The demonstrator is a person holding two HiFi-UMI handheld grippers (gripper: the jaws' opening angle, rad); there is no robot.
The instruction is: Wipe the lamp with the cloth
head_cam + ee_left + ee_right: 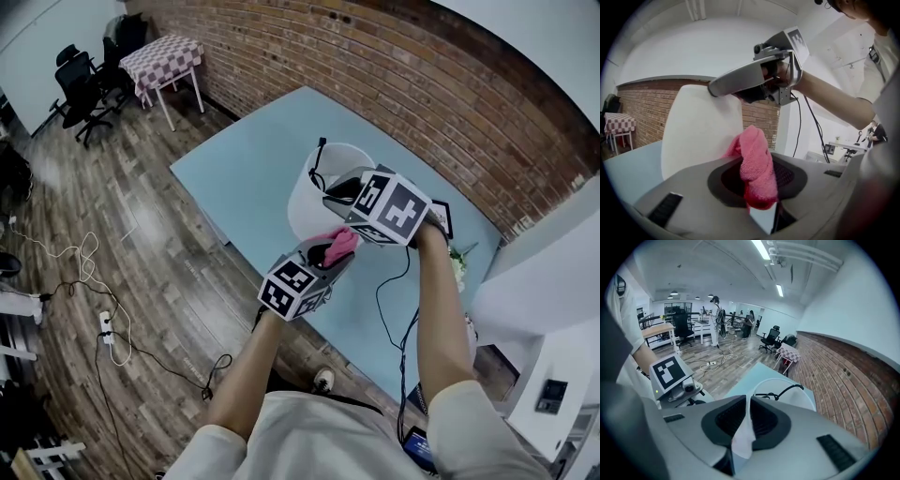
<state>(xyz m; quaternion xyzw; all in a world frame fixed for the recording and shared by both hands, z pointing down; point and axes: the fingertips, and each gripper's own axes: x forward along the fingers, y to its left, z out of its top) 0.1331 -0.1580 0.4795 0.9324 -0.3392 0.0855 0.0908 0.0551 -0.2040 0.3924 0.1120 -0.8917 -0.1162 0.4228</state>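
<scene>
The lamp's white shade [307, 192] stands on a pale blue table [239, 155]. My right gripper [335, 194] comes down from above and is shut on the shade's rim; in the right gripper view a strip of white shade [743, 439] sits pinched between the jaws [743, 425], with the shade's open top [790, 394] beyond. My left gripper [337, 251] is shut on a pink cloth [340, 244], just in front of the shade. In the left gripper view the cloth [757, 161] hangs out of the jaws [758, 183], close to the shade's side [701, 131], under the right gripper [715, 89].
A black cable [389, 291] runs over the table's near right part. A brick wall [394, 66] lines the table's far side. On the wooden floor lie cables and a power strip [105, 323]. A checkered table [164, 58] and office chairs [80, 84] stand far left.
</scene>
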